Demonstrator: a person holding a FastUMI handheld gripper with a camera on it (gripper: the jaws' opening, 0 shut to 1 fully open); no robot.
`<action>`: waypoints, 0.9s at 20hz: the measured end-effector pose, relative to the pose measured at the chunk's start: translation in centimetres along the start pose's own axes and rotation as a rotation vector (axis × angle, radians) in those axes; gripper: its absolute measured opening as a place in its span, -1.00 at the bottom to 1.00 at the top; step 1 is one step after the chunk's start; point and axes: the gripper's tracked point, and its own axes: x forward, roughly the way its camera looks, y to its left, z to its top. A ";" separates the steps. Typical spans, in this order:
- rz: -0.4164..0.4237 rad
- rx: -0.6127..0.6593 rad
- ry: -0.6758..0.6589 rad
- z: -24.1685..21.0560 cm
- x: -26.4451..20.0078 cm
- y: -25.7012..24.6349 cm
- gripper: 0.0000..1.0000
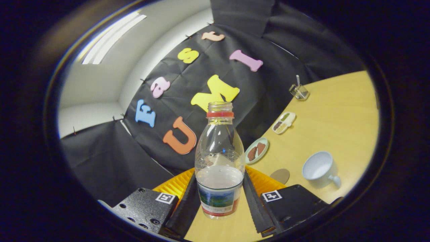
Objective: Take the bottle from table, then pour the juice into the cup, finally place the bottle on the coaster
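Gripper point(220, 201) clenched on uncapped bottle point(220, 158), lower centre. Risk: tilting early, spilling juice short of cup point(318, 169), lower right.

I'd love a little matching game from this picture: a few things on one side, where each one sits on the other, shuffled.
Things:
1. bottle
2. cup
3. coaster
4. plate

Places:
A. on the table, between the plate and the cup
B. by the black wall, beyond the coaster
C. between the fingers of the tongs, both pressing its sides
D. on its side, past the coaster, handle toward the tongs

Pairs: 1-C, 2-D, 3-A, 4-B
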 end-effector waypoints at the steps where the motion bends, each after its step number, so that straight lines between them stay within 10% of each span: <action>1: -0.025 -0.084 -0.008 0.7 -0.1 0.0 0.58; 12: -0.097 -0.622 -0.072 6.0 0.8 3.2 0.58; 18: -0.152 -0.707 -0.038 3.1 4.9 -0.7 0.60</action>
